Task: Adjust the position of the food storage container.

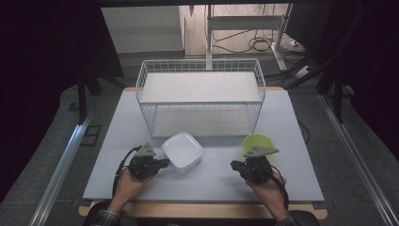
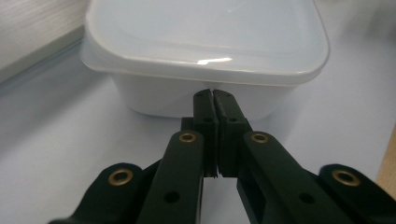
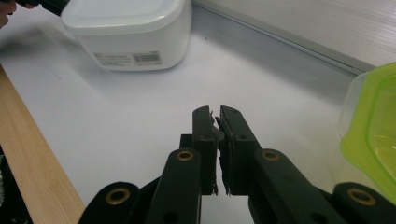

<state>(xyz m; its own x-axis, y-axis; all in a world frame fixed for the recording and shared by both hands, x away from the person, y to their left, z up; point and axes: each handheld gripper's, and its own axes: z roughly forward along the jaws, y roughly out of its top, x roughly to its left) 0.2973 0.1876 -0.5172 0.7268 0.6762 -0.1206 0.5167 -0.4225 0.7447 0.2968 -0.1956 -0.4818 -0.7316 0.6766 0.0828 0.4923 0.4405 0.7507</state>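
The white square plastic container with a translucent lid [image 1: 182, 151] sits at the lower centre of the high view, on the pale grey table [image 1: 211, 181], just in front of the white wire basket rack [image 1: 201, 96]. The left gripper [image 1: 164, 163] lies at its lower-left corner, jaws pressed together with nothing between them; in the left gripper view the container [image 2: 205, 51] stands directly ahead of the tips, its near wall so close that touching or just apart cannot be told. The container is roughly square, so it offers no real long axis (one corner points toward the person).

The right gripper [image 1: 234, 165] rests well to the right of the container, its jaws likewise closed on nothing. Beside it, at the right of the right gripper view, is a clear round tub with a lime-green lid [image 3: 373, 135]. The white container [image 3: 128, 32] shows in that view's upper left, well apart. The left hand is plainly the nearer one for the white container, and its jaws would need to spread first.
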